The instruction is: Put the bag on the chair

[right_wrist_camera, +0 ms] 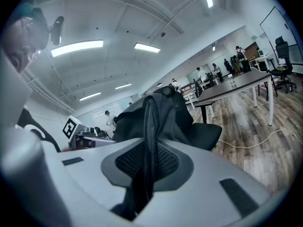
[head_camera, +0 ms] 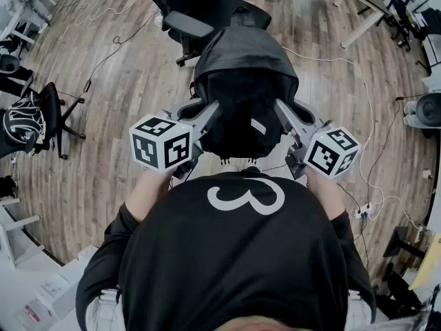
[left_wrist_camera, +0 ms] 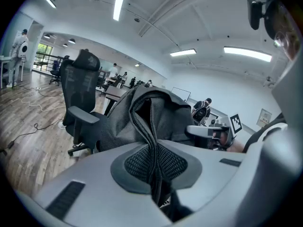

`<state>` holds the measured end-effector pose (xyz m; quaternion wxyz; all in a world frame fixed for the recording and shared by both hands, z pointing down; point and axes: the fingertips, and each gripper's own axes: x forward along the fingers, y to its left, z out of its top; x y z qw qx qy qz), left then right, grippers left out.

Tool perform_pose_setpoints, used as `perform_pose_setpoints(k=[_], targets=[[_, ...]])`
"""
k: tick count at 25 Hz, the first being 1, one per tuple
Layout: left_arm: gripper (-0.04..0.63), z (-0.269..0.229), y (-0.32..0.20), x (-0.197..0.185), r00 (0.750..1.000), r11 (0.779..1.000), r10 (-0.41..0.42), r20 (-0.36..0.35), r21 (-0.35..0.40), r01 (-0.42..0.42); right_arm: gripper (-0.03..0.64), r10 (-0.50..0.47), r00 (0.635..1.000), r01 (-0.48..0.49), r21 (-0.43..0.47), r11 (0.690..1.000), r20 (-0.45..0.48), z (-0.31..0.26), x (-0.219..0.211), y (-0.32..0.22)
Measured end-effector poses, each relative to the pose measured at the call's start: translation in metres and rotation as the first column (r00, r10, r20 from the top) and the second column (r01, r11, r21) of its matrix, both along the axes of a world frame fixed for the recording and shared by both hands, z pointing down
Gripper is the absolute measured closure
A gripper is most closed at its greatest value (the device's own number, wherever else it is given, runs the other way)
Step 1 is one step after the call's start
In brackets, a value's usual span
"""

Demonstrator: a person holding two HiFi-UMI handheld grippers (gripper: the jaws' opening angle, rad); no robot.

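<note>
A: Left gripper (head_camera: 209,110) is nearly closed, pinching the bag's (head_camera: 244,81) edge seam. Right gripper (head_camera: 281,109) is clamped just as tight on the opposite edge.

B: Gripped from both sides, it hangs evenly, on the near side of the chair (head_camera: 224,11).

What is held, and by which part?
The black bag, by fabric folds: left hand-held gripper on its left side, right hand-held gripper on its right.
</note>
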<state>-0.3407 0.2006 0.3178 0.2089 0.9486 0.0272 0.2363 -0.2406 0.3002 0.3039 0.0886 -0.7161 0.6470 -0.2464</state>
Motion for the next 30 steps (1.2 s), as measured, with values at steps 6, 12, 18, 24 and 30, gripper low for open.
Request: perform_pose_setpoints(k=[6, 12, 18, 24, 30], targets=[[0.551, 0.000, 0.002, 0.012, 1.000, 1.000, -0.006, 0.002, 0.004, 0.006, 0.557, -0.005, 1.000, 0.005, 0.004, 1.000, 0.004, 0.001, 0.013, 0.002], [0.551, 0.001, 0.006, 0.028, 1.000, 1.000, -0.021, 0.013, 0.004, 0.021, 0.557, -0.028, 1.000, 0.028, 0.002, 1.000, -0.013, 0.001, 0.029, 0.004], [0.551, 0.002, 0.011, 0.051, 0.999, 0.999, -0.034, 0.026, 0.006, 0.034, 0.557, -0.036, 0.999, 0.036, 0.005, 0.999, -0.011, 0.003, 0.054, 0.008], [0.551, 0.002, 0.018, 0.079, 0.998, 0.999, -0.043, 0.038, 0.010, 0.043, 0.557, -0.041, 0.999, 0.041, 0.005, 0.999, 0.008, 0.004, 0.082, 0.014], [0.551, 0.005, 0.026, 0.111, 0.997, 0.998, -0.055, 0.045, 0.011, 0.054, 0.557, -0.050, 0.999, 0.049, 0.012, 0.999, 0.019, 0.006, 0.116, 0.021]])
